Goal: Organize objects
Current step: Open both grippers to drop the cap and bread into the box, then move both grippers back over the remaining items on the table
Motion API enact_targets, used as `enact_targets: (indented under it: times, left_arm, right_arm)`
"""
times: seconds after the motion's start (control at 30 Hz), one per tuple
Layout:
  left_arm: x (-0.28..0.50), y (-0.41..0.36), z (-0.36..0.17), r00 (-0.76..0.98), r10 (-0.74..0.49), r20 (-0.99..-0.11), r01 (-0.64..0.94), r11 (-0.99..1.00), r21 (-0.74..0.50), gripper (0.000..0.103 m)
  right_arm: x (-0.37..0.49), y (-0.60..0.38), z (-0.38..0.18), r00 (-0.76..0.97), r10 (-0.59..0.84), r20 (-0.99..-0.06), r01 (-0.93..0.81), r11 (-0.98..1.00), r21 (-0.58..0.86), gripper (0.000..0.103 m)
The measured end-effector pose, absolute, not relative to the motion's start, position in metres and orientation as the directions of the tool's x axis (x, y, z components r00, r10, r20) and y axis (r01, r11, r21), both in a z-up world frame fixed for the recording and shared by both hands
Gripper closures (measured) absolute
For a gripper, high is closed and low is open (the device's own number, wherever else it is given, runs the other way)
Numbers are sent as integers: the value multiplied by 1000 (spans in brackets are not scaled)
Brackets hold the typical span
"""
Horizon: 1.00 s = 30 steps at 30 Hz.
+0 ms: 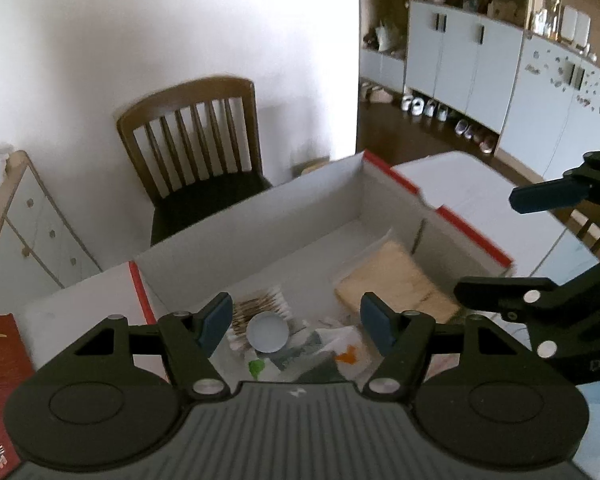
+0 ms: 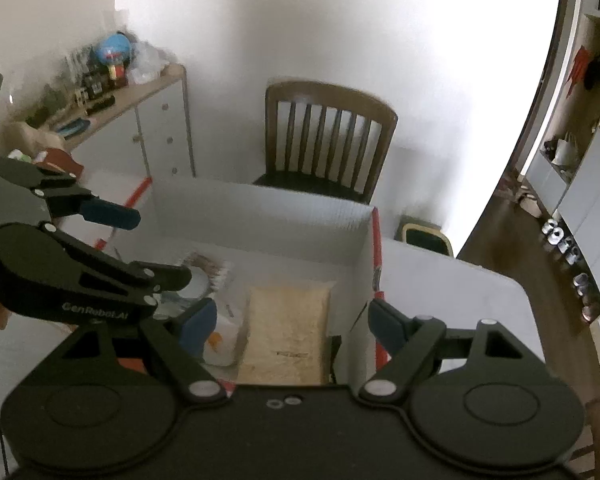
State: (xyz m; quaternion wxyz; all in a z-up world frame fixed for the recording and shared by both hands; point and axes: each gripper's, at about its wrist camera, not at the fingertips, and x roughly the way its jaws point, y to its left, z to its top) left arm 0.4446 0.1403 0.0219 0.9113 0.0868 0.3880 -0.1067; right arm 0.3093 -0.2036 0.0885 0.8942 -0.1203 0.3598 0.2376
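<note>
Left gripper [image 2: 136, 248], lettered "GenRobot.AI", hangs spread above box [image 2: 260, 208].

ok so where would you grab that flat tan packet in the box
The tan packet lies flat on the floor of the white box, its right edge close to the box wall. Come straight down with the open right gripper and pinch across its near short end, probably tilting one finger under the edge first.
</note>
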Motion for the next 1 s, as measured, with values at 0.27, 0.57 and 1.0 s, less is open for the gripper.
enact_targets:
  times: [0.27,0.57,1.0]
  left_arm:
    - [405,132,50,709,-149,-690,269,961,69,33]
    - [356,124,66,731,-172,-661,270,962,48,33]
    - [300,124,57,723,-192,-664,254,967,-3,29]
  right_arm:
    - [279,-220,112,638,371,-675,-510,860,-9,19]
    - [243,-238,127,629,416,-657,-538,843,20,18]
    - [196,-263,127,600,470,-647,-567,821,70,12]
